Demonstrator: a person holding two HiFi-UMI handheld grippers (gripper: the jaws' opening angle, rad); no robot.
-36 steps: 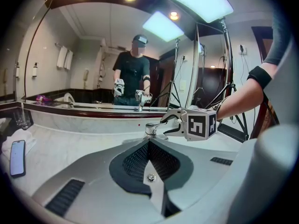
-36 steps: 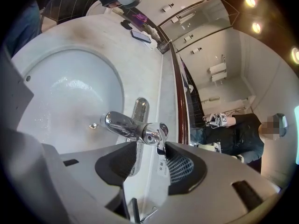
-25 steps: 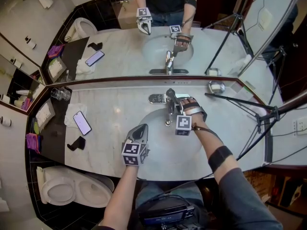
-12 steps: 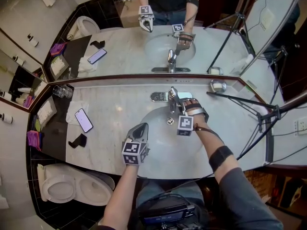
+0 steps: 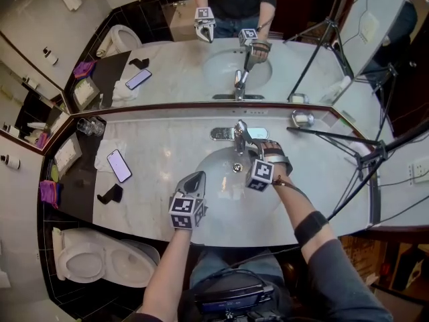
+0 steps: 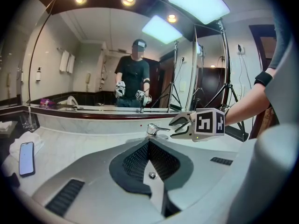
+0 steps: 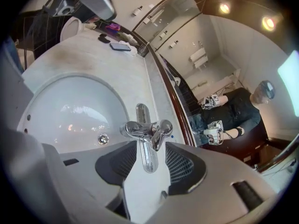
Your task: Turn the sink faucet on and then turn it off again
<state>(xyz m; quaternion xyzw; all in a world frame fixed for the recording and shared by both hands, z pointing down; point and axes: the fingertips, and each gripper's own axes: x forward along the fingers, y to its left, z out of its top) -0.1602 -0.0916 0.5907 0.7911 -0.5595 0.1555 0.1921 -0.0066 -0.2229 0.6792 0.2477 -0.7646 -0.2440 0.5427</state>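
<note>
- Your right gripper (image 5: pixel 248 151) has rolled at the faucet (image 5: pixel 239 134) since a second ago. In the head view its marker cube now sits tilted, where before it faced squarely up.
- Head view: the faucet stands at the back rim of the sink basin (image 5: pixel 224 194), close under the mirror. Your right gripper reaches it from the front right. Your left gripper (image 5: pixel 194 182) hovers over the basin's near left edge, well apart from the faucet. A phone (image 5: pixel 119 165) lies on the marble counter (image 5: pixel 161 149) to the left.
- Left gripper view: your left gripper (image 6: pixel 148 143) has its jaws pressed together with nothing between them. It points across the basin toward the faucet (image 6: pixel 156 129), where your right gripper (image 6: pixel 177 127) stands at the lever. The phone (image 6: pixel 26 157) lies far left.
- Right gripper view: your right gripper (image 7: pixel 149 146) is spread wide. The faucet lever (image 7: pixel 148 160) runs straight between the two pads, with a gap on each side, so neither pad presses it. The spout (image 7: pixel 141 111) points out over the basin (image 7: pixel 65 111), and the drain (image 7: pixel 103 138) is just left of it.
</note>
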